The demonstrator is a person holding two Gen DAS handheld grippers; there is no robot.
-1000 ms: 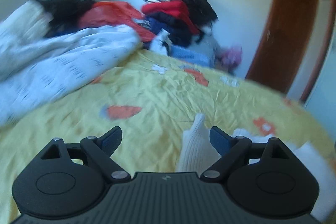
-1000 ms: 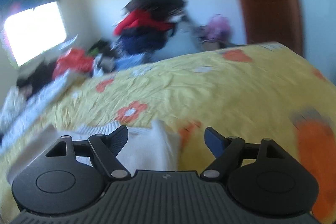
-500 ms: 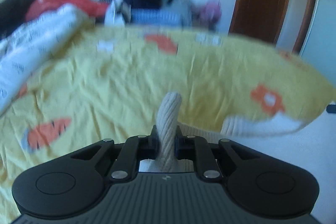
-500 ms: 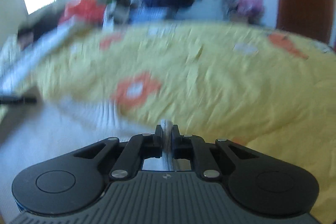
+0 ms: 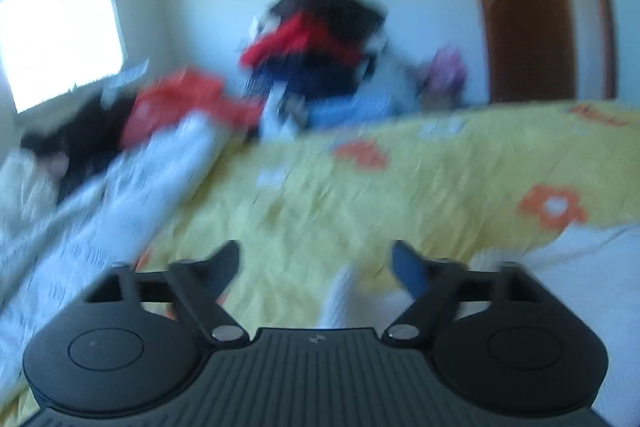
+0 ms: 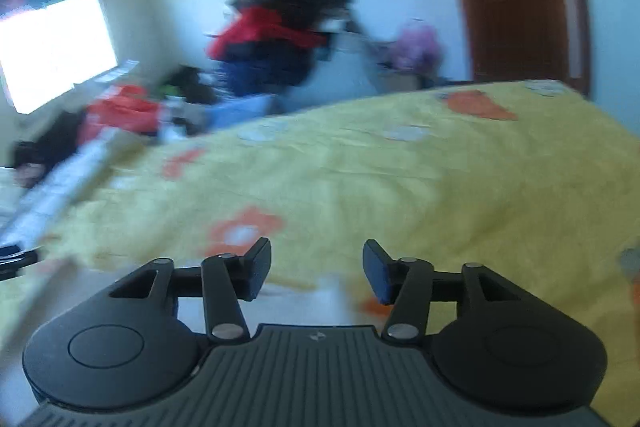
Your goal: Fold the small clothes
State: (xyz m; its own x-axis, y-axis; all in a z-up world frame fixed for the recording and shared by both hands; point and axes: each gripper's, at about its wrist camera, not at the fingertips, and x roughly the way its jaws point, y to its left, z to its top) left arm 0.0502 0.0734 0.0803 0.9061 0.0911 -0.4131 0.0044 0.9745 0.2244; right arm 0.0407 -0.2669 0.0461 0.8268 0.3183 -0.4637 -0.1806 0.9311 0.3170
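While both views are blurred, the left gripper [image 5: 316,263] shows its jaws opening wide, a raised fold of the white knitted garment [image 5: 568,259] standing between them untouched by either pad. The garment lies on the yellow flowered bedspread [image 5: 420,187]. The right gripper [image 6: 316,267] is also opening, jaws partway apart over the garment's edge, gripping nothing.

Left gripper [image 5: 316,269]: we see its jaws opening and already spread wide, pads pressing on nothing, pointed somewhat downward.
Right gripper [image 6: 316,269]: we see its jaws opening, about half spread, pads free of any grip, tilted down likewise.
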